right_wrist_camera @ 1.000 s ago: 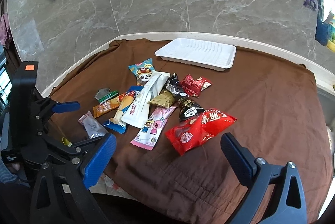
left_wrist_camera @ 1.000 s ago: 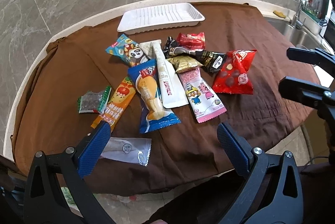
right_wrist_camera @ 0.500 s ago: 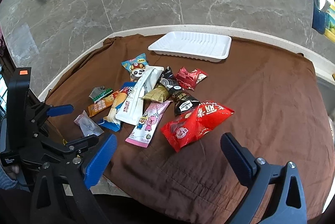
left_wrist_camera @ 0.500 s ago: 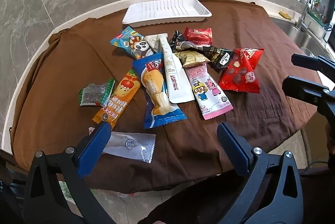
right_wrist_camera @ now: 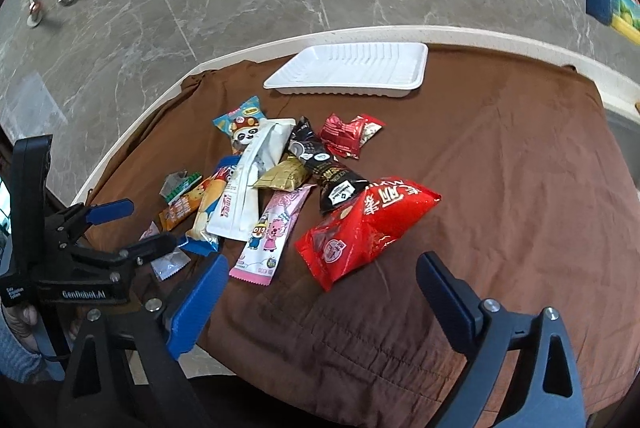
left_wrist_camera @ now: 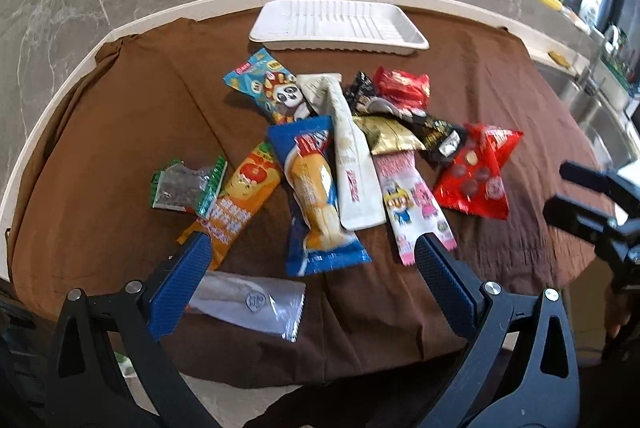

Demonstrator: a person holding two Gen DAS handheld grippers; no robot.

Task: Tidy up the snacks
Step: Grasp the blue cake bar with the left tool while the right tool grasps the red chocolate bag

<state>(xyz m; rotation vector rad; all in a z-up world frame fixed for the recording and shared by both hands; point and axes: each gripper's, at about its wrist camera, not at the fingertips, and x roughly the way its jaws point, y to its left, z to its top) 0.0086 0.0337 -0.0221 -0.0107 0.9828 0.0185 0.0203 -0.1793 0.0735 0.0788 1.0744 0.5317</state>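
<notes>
2 grippers, both yours, both released and holding nothing: the left gripper [left_wrist_camera: 310, 262] hangs over the near edge of the pile with jaws wide, the right gripper [right_wrist_camera: 322, 282] likewise, just near of the red bag [right_wrist_camera: 366, 228].

1 white tray [left_wrist_camera: 340, 26], far centre on the brown cloth [left_wrist_camera: 120, 132], apart from the pile, nothing in it.

Snacks, 11 counted, loosely heaped mid-cloth:
- panda packet [left_wrist_camera: 266, 88], far left of the heap.
- white stick pack [left_wrist_camera: 352, 156], lying over the panda packet's corner and the blue pack's edge.
- blue pack [left_wrist_camera: 316, 196], near centre.
- orange pack [left_wrist_camera: 236, 200], left of the blue pack.
- green-edged sachet [left_wrist_camera: 186, 186], furthest left, touching the orange pack.
- clear wrapper [left_wrist_camera: 250, 302], nearest you, partly behind your left finger [left_wrist_camera: 178, 292].
- pink pack [left_wrist_camera: 412, 200], right of the white stick.
- gold sachet [left_wrist_camera: 386, 134], resting on the pink pack's far end.
- black pack [left_wrist_camera: 434, 136], overlapping the gold sachet.
- small red wrapper [left_wrist_camera: 402, 86], far right of the heap.
- red bag, right end, touching the black pack.

Left view slightly blurred.
</notes>
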